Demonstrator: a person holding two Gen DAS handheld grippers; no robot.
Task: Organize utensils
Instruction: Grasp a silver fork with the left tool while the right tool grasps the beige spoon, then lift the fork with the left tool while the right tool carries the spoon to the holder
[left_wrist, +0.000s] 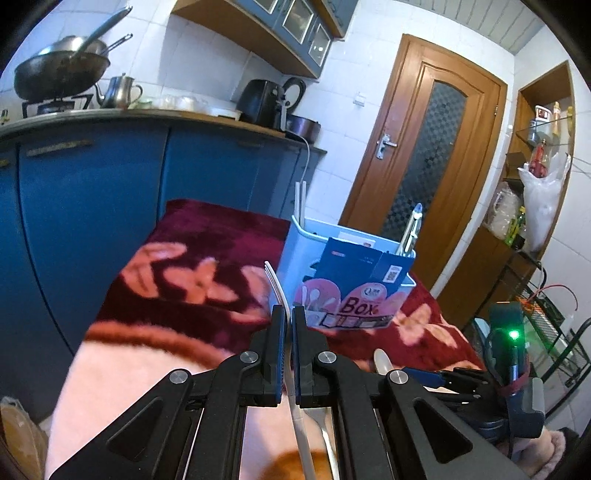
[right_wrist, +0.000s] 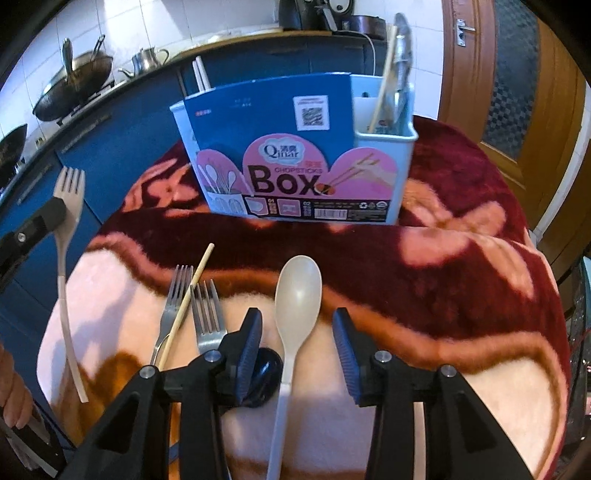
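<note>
My left gripper (left_wrist: 289, 314) is shut on a white plastic fork (left_wrist: 276, 282), held above the blanket with its tines up and just left of the light-blue chopsticks box (left_wrist: 347, 284). In the right wrist view that fork (right_wrist: 68, 199) hangs at the far left in the left gripper (right_wrist: 59, 212). My right gripper (right_wrist: 297, 321) is open, its fingers on either side of a beige plastic spoon (right_wrist: 299, 291) that lies on the blanket, pads clear of it. The box (right_wrist: 303, 162) stands behind, with chopsticks and utensils (right_wrist: 400, 62) upright in its right compartment.
Two metal forks (right_wrist: 177, 295) (right_wrist: 208, 314), a wooden chopstick (right_wrist: 192, 291) across them and a black spoon (right_wrist: 264, 373) lie left of the beige spoon on the red and pink floral blanket (right_wrist: 461, 258). Blue cabinets (left_wrist: 92, 192) and a wooden door (left_wrist: 424, 147) stand behind.
</note>
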